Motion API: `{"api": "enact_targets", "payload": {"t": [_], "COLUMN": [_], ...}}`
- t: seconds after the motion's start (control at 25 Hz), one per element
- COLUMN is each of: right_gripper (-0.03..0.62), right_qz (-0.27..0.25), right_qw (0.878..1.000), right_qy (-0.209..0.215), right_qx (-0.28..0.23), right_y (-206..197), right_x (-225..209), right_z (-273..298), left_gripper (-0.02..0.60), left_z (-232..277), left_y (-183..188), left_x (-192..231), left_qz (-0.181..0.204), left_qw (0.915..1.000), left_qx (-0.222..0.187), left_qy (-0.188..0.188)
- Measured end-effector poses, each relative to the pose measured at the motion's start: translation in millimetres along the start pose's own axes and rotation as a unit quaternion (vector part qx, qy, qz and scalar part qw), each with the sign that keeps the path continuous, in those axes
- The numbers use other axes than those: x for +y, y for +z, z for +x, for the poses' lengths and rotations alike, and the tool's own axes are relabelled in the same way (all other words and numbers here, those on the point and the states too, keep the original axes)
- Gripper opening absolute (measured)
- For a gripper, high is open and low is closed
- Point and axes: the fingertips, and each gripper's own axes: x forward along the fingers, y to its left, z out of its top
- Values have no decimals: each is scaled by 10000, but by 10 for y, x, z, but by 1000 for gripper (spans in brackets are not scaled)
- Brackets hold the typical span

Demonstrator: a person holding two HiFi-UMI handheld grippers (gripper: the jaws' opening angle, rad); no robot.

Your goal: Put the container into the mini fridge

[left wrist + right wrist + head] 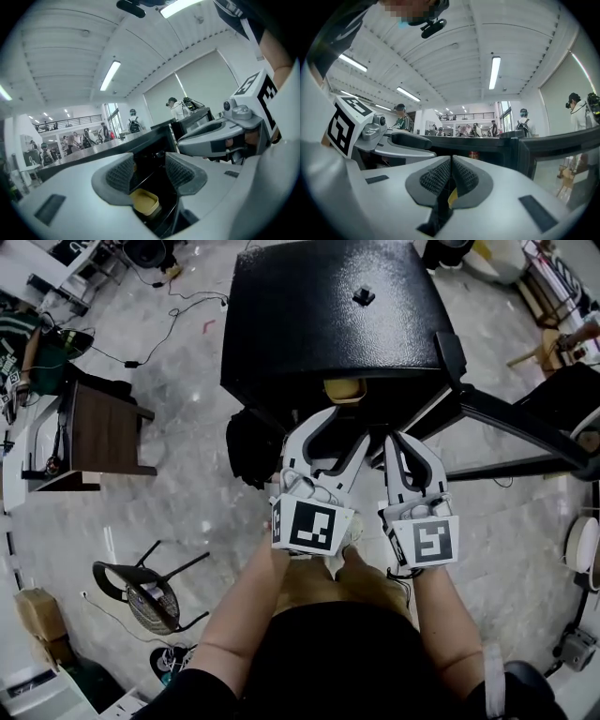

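A black mini fridge (328,306) stands in front of me with its door (511,418) swung open to the right. A yellow container (343,388) sits inside, just under the fridge's top edge. My left gripper (348,425) is open at the fridge's mouth, just short of the container. In the left gripper view the container (145,201) lies on a shelf beyond and below the gripper (150,171), untouched. My right gripper (397,439) is beside it, shut on nothing. In the right gripper view a yellow sliver (453,197) shows behind the closed gripper (451,176).
A small black object (364,296) lies on the fridge's top. A dark bag (251,446) sits at the fridge's left foot. A wooden side table (98,432) and a black chair (150,592) stand to the left. Cables (169,334) run over the floor.
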Motion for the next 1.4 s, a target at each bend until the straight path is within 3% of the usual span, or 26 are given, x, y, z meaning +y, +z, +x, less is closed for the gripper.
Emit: {"api": "enact_targets", "payload": {"t": [0.16,0.32,0.92,1.12,1.4], "right_gripper": [41,41,41,41,41], "right_qz": [-117,-212,-491,-579,-620], "right_qw": [9998,9994,9964,9954,9952], "right_qy": [44,154,192,151,136], "right_qx": [-135,-213,-661,-747,-750], "right_y": [214,390,897,1006,1059], "right_x": [6,73,342,458,575], "right_z": [-42,-81,-157,-165,-177], "left_gripper": [222,222,217,81,23], "left_z": [-141,-289,-663,-804,-940], "left_y": [228,426,746,847,868], "left_x": [66,131,289,396,457], "left_qz": [-108,172,316,378,391], "left_qw": [9997,9991,9959,9927,9917], "left_qx": [-204,-347,-712,-914,-968], "left_qy": [97,167,458,689,753]}}
